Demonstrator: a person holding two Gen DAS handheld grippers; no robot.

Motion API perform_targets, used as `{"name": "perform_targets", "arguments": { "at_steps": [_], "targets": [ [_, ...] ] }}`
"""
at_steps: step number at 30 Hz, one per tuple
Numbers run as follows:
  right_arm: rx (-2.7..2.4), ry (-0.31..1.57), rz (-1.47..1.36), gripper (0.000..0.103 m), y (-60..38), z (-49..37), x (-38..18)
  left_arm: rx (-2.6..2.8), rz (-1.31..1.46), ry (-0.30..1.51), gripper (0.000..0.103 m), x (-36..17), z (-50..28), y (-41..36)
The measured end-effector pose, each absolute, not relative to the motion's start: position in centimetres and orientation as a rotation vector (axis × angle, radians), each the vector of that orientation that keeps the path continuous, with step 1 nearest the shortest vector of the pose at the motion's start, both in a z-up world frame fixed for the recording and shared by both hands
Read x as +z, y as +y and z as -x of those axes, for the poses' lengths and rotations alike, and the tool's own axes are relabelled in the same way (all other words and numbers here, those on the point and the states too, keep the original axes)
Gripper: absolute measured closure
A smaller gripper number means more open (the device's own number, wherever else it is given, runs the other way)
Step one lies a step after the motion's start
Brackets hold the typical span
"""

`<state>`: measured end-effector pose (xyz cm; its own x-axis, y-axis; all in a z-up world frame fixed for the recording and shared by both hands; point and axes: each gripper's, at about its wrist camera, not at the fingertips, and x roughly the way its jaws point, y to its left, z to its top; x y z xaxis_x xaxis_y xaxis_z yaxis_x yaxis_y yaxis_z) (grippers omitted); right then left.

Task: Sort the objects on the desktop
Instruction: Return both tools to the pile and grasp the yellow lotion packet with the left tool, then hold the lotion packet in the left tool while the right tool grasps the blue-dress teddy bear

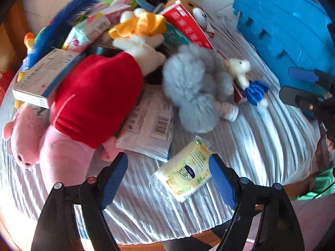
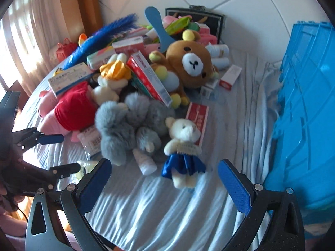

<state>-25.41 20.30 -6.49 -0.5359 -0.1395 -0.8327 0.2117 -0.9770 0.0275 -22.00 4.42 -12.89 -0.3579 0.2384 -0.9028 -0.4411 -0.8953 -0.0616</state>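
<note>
Blue-padded fingers of the left gripper [image 1: 168,179] stand spread and empty, angled steeply down over a striped cloth [image 1: 261,146], with a yellow tissue packet [image 1: 185,172] lying flat between them, untouched, likely the first pick of the sort. Just beyond the packet lies a white barcoded pouch [image 1: 150,123], half tucked under a pink pig plush in a red top [image 1: 92,102]; right of the pouch sprawls a grey furry toy [image 1: 192,87], all spilled from one heap of boxes and toys. From the right wrist, the right gripper [image 2: 164,185] is likewise splayed, nothing between its pads, tipped down at a small white bear in a blue skirt [image 2: 183,146] lying on its back just ahead. Right of the bear stands a blue crate [image 2: 309,113], the probable destination; beyond the bear, a brown bear plush [image 2: 188,64] tops the heap.
</note>
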Motion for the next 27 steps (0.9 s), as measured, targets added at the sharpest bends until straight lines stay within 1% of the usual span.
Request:
{"name": "perform_targets", "arguments": {
  "at_steps": [2, 7, 9, 10, 11, 12, 13, 14, 16, 19, 22, 23, 24, 26, 27],
  "targets": [
    [-2.577, 0.097, -1.447, 0.000, 20.9, 25.2, -7.4, 2.231, 1.495, 0.305, 0.024, -14.2, 21.8, 5.3],
    [-2.562, 0.067, -1.527, 0.000, 21.8, 24.8, -8.8, 2.168, 1.596, 0.276, 0.024, -17.1, 22.1, 6.0],
    [-2.558, 0.056, -1.544, 0.000, 22.1, 24.8, -9.0, 2.194, 1.563, 0.288, 0.024, -17.1, 21.9, 6.1],
    [-2.555, 0.047, -1.553, 0.000, 22.2, 24.8, -9.2, 2.202, 1.549, 0.313, 0.030, -17.0, 21.8, 6.4],
    [-2.551, 0.030, -1.564, 0.000, 22.4, 24.9, -9.5, 2.224, 1.534, 0.343, 0.050, -16.8, 21.7, 6.6],
    [-2.545, 0.012, -1.570, 0.000, 22.5, 25.1, -9.7, 2.230, 1.522, 0.350, 0.061, -16.6, 21.7, 6.6],
    [-2.536, -0.013, -1.581, 0.000, 22.6, 25.2, -10.0, 2.208, 1.536, 0.309, 0.078, -16.3, 21.9, 6.5],
    [-2.528, -0.036, -1.588, 0.000, 22.7, 25.3, -10.2, 2.204, 1.540, 0.255, 0.080, -15.9, 22.0, 6.3],
    [-2.510, -0.071, -1.590, 0.000, 22.7, 25.6, -10.3, 2.259, 1.485, 0.203, 0.080, -14.3, 22.1, 5.9],
    [-2.523, -0.040, -1.592, 0.000, 22.2, 26.2, -10.3, 2.356, 1.396, 0.174, 0.080, -11.3, 22.4, 5.4],
    [-2.540, -0.053, -1.602, 0.000, 22.1, 27.3, -10.2, 2.434, 1.331, 0.145, 0.080, -8.8, 23.2, 5.3],
    [-2.550, -0.050, -1.606, 0.002, 22.2, 27.8, -10.2, 2.457, 1.314, 0.155, 0.080, -8.2, 23.5, 5.7],
    [-2.560, -0.039, -1.607, 0.006, 22.2, 28.2, -10.2, 2.482, 1.300, 0.171, 0.080, -7.7, 23.7, 6.0],
    [-2.575, -0.020, -1.617, 0.027, 22.1, 29.1, -10.4, 2.503, 1.301, 0.185, 0.080, -7.0, 24.3, 6.4],
    [-2.576, -0.014, -1.636, 0.031, 22.2, 29.6, -10.7, 2.505, 1.304, 0.186, 0.080, -6.9, 24.7, 7.4]
  ]
}}
